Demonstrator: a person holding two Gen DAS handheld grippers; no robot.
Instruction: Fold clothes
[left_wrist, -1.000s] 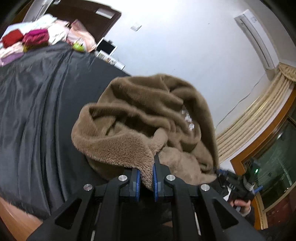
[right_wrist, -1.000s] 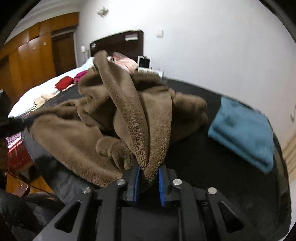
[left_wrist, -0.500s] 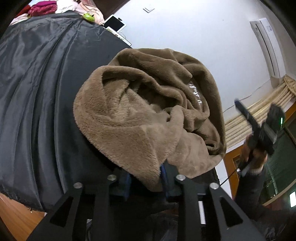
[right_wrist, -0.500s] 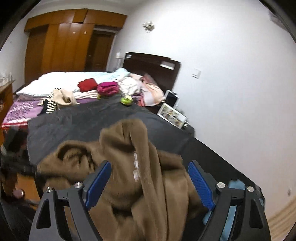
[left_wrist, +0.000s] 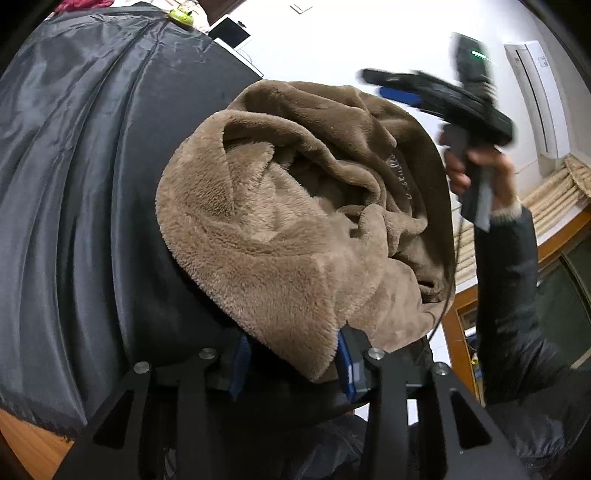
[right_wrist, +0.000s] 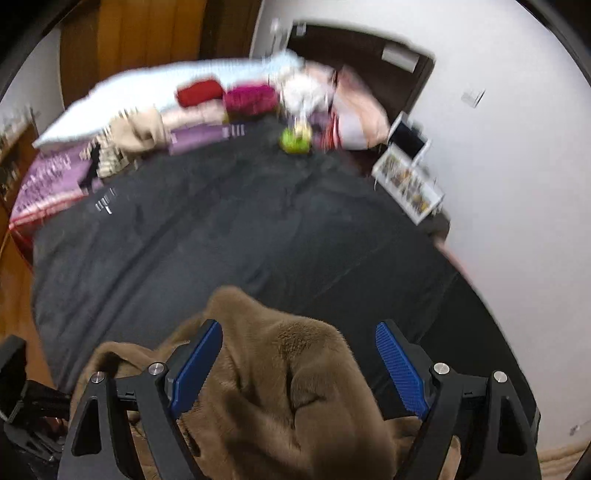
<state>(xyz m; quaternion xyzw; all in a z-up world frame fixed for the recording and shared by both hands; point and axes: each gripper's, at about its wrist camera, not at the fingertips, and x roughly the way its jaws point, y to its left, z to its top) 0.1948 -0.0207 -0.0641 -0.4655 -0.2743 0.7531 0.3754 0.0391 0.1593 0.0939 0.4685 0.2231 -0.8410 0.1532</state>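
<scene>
A brown fleece garment (left_wrist: 295, 221) lies bunched on the black bedspread (left_wrist: 74, 184). Its near corner hangs between the fingers of my left gripper (left_wrist: 293, 365), whose jaws are opening. The blue pads stand apart and the left pad is clear of the cloth. In the left wrist view a hand (left_wrist: 476, 166) holds my right gripper (left_wrist: 388, 86) in the air above the garment's far side, blurred. In the right wrist view my right gripper (right_wrist: 299, 367) stands wide open, and the fleece (right_wrist: 295, 398) lies below it untouched by the pads.
Folded and loose clothes (right_wrist: 229, 99) are piled at the far end of the bed, with a green object (right_wrist: 295, 142), a tablet (right_wrist: 406, 136) and a picture frame (right_wrist: 406, 184) by the wall. The bedspread (right_wrist: 258, 240) stretches ahead. Wooden floor (left_wrist: 33, 439) shows at the bed's near edge.
Both grippers have let go of the fleece. The right one lifted off and swung across above the garment, now facing the bed's head. The left sank slightly and its jaws parted.
</scene>
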